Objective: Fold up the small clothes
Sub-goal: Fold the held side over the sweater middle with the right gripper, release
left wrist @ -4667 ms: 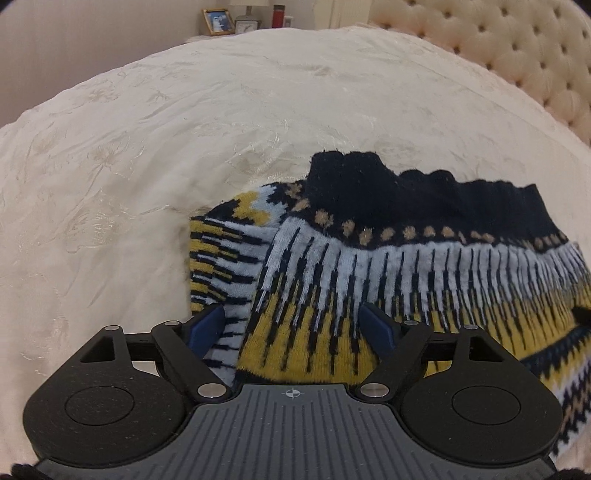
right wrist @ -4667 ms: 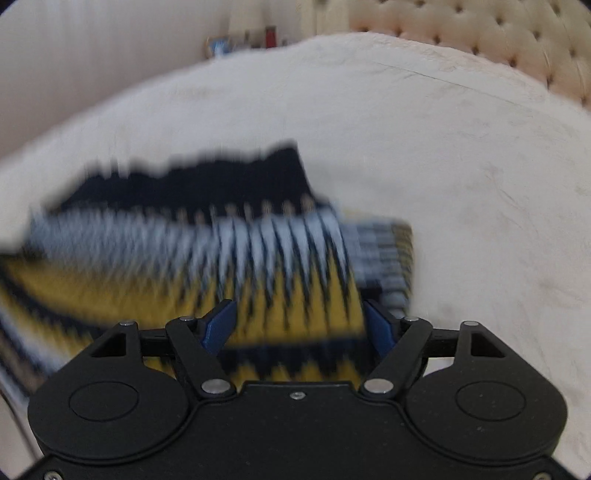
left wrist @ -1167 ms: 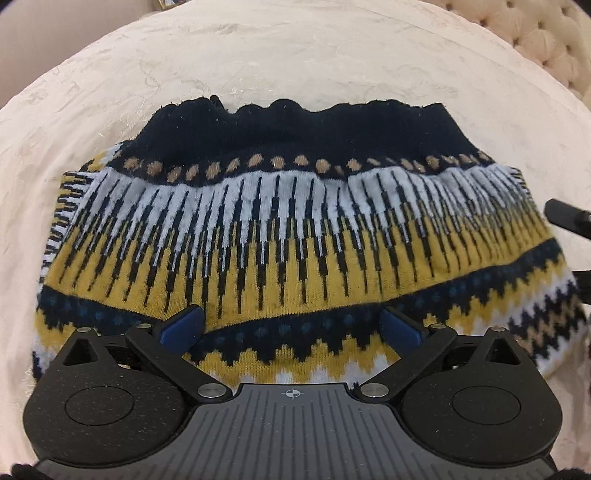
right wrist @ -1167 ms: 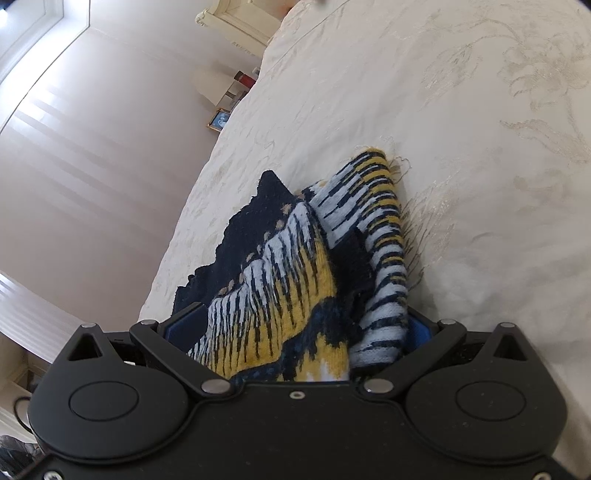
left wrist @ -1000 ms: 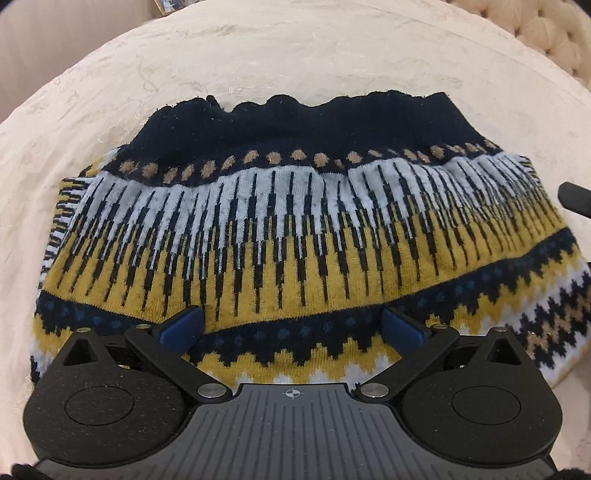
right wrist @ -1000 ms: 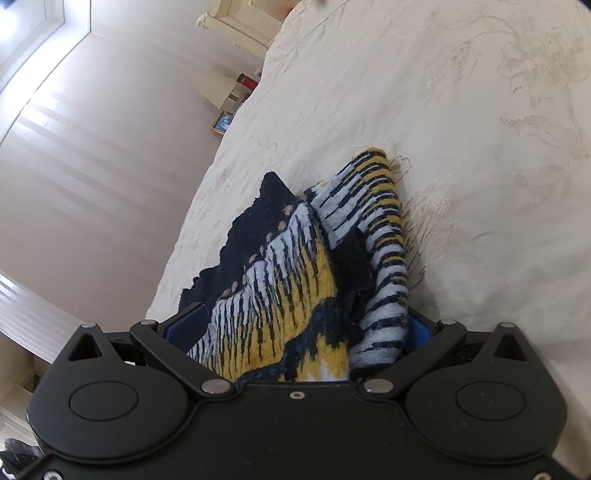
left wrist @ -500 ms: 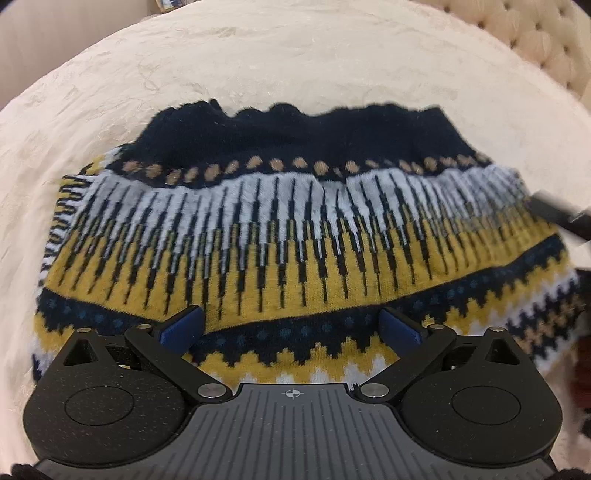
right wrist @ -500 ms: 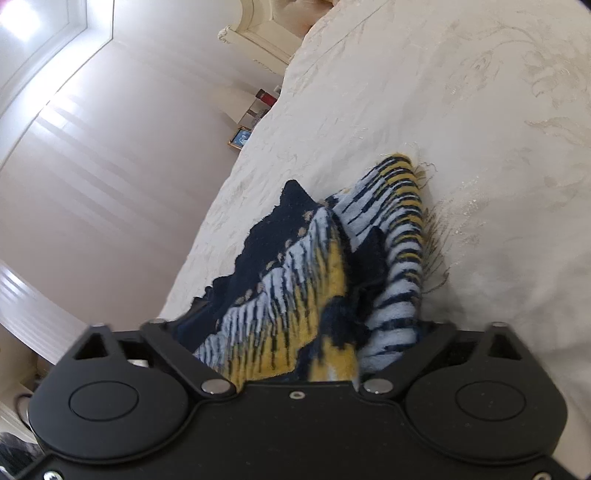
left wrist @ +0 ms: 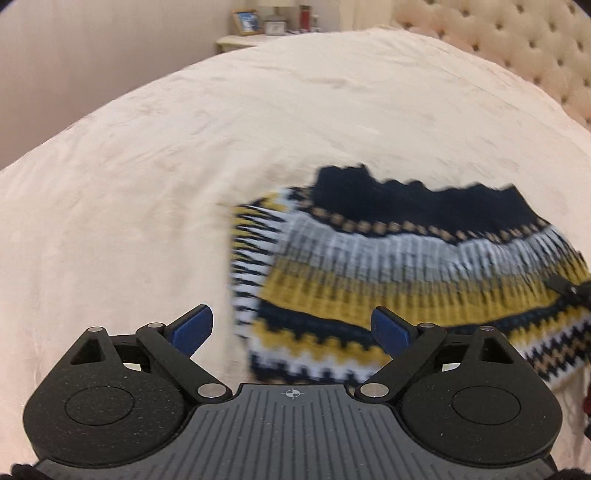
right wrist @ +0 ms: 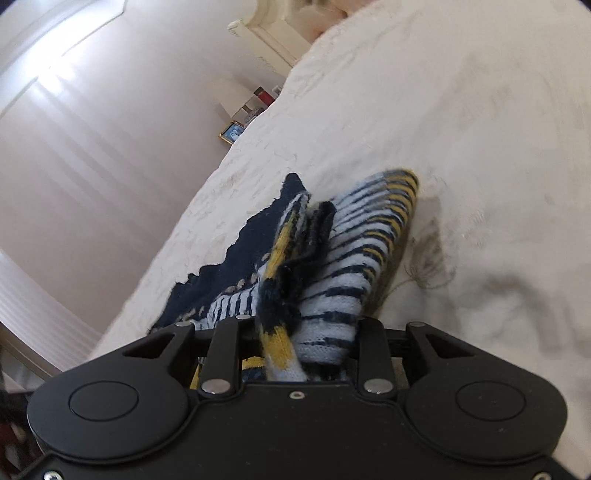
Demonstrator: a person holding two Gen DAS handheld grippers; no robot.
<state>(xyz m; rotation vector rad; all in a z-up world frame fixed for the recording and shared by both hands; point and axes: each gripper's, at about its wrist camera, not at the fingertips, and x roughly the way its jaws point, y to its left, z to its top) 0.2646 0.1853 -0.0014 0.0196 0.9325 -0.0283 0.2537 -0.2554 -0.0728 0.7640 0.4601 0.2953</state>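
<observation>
A cream bedspread (left wrist: 258, 122) with a faint embossed floral pattern is spread across a bed, backed by a button-tufted headboard (left wrist: 517, 40) in a matching pale tone. At the far side, a nightstand (left wrist: 240, 41) is set against a plain pinkish wall (left wrist: 92, 55). On it a framed photo (left wrist: 245, 21), a small clock (left wrist: 275, 26) and a red container (left wrist: 303, 22) are seen.

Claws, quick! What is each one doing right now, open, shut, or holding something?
Left claw: open, closing a little, gripping nothing; the sweater lies beyond it.
Right claw: closing on the bunched sweater edge.
</observation>
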